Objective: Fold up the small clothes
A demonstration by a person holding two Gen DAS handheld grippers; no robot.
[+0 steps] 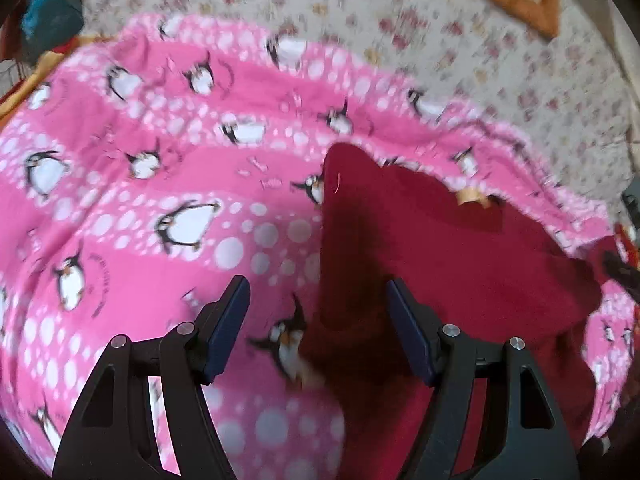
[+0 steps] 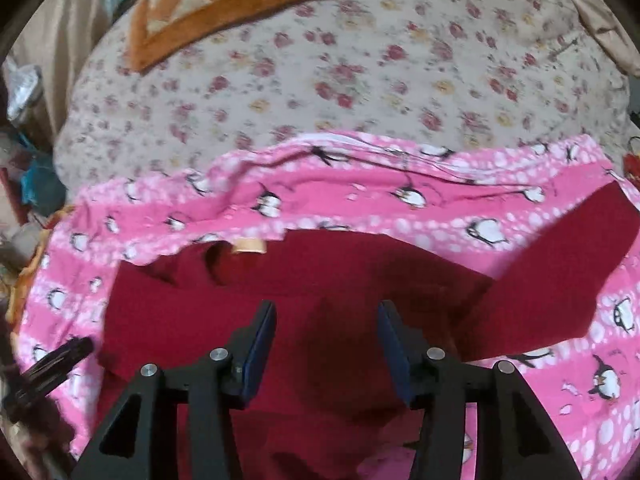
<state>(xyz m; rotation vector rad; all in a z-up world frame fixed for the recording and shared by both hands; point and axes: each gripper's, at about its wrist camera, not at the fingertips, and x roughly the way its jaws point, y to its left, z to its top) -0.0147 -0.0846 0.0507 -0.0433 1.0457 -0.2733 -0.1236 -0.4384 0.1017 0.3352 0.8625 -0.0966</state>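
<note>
1. Two black hand-held grippers hover over a dark red knit garment spread on a pink fleece blanket printed with penguins and white dots, which covers a cream bedspread with small red flowers.
2. Left gripper: jaws stand apart with nothing between the blue pads, poised above the garment's left edge where red meets pink.
3. Right gripper: jaws likewise released, empty, above the middle of the red cloth.
4. Risk, as judged from here: a pinch at the boundary could catch the penguin blanket together with the garment and drag both, spoiling the fold. The soft, loose blanket beneath would be the cause.
5. Second risk: one sleeve lies flung out to the right, clear of the body; folding the body first could trap it askew and leave a lopsided bundle.
6. Garment's look: deep crimson, matte, mostly flat, neckline towards the far side with a pale tan label showing; shallow creases run near the collar. Both views are blurred, so fine texture cannot be told.
7. An orange and cream patterned cushion lies well apart at the far end of the bed.
</note>
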